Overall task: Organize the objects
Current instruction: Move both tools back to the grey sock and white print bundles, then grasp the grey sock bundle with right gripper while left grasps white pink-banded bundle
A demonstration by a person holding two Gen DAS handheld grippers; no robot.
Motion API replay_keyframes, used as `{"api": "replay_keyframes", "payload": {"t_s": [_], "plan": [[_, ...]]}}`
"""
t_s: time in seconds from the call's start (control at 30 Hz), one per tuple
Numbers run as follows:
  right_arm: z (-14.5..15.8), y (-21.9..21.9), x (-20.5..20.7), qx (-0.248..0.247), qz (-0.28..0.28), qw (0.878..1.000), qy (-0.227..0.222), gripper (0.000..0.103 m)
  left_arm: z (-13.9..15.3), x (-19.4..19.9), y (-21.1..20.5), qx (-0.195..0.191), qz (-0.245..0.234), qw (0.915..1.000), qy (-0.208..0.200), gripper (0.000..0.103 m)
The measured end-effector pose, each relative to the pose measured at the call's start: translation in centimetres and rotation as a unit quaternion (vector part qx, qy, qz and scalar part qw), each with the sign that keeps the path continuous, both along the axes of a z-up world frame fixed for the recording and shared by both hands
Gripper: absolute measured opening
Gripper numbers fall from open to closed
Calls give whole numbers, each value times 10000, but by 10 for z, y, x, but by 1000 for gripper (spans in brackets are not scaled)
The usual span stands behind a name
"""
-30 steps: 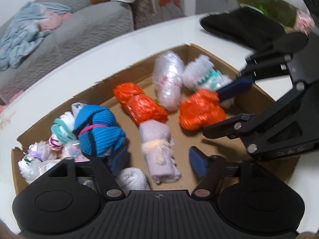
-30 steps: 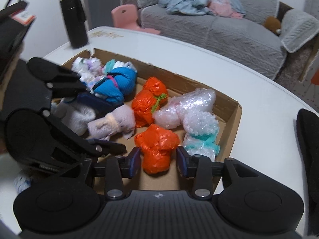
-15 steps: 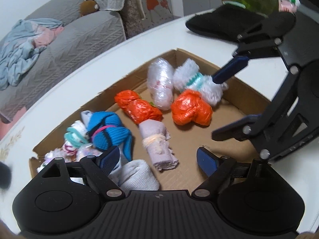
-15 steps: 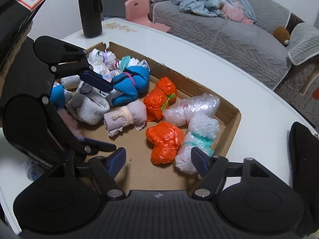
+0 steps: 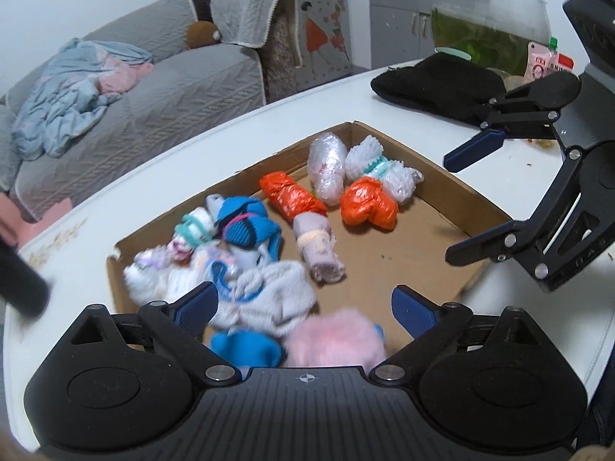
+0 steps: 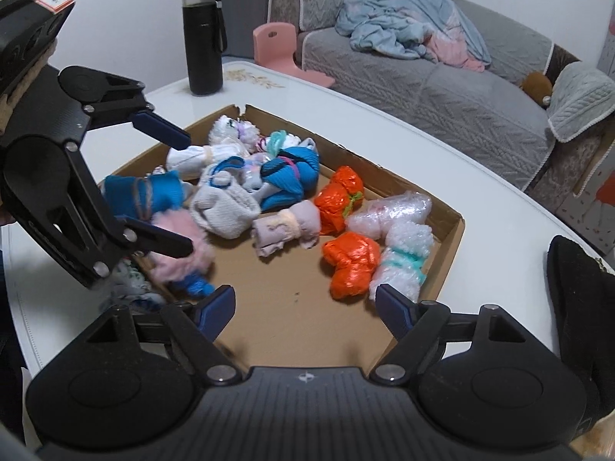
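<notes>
Both sets of fingers have just been opening and hold nothing – left gripper (image 5: 301, 307), right gripper (image 6: 305, 309). Below, rolled sock bundles (image 6: 286, 228) in the cardboard box (image 6: 447, 246) on the tabletop (image 6: 384, 142) look soft, light – pinch one mid-roll.

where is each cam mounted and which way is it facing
Left wrist view: sits on the left tool, looking down along its open fingers into the cardboard tray of rolled bundles, sofa beyond; the right tool shows at right, open.
Right wrist view: sits on the right tool, looking down into the same tray from the opposite side; the left tool shows at left, open.
Shared: tray, orange bundles, black cloth, sofa.
</notes>
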State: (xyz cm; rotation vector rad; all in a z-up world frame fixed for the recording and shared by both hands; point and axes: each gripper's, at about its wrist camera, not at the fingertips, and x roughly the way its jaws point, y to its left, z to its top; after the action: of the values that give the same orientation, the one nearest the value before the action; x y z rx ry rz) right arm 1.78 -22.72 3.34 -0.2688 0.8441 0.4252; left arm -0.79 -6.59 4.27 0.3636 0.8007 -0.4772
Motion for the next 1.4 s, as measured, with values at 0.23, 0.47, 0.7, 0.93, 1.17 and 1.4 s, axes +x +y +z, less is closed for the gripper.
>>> {"api": "replay_keyframes", "payload": {"t_s": [0.23,0.47,0.7,0.93,1.17,1.4], "plan": [[0,14,-42,246,-99,9992,-303,87,-1,-46,34,-342,271,9990,-126,102],[-20,39,-76,728,-113,9962,-458,101,-21,-85,59,-663,496,9965,66,102],[-54,71,-74,838,-171,9958,-334,101,-45,-105,79,-747,886,9928,306,102],[-73,92,-60,826,-232,9956,-377,101,-56,-110,92,-812,1095,9897,434,102],[-85,102,-59,890,-196,9946,-493,76,-59,-105,92,-833,1113,9890,503,102],[-71,68,-82,752,-239,9957,-476,68,-63,-97,77,-988,1081,9877,543,102]]}}
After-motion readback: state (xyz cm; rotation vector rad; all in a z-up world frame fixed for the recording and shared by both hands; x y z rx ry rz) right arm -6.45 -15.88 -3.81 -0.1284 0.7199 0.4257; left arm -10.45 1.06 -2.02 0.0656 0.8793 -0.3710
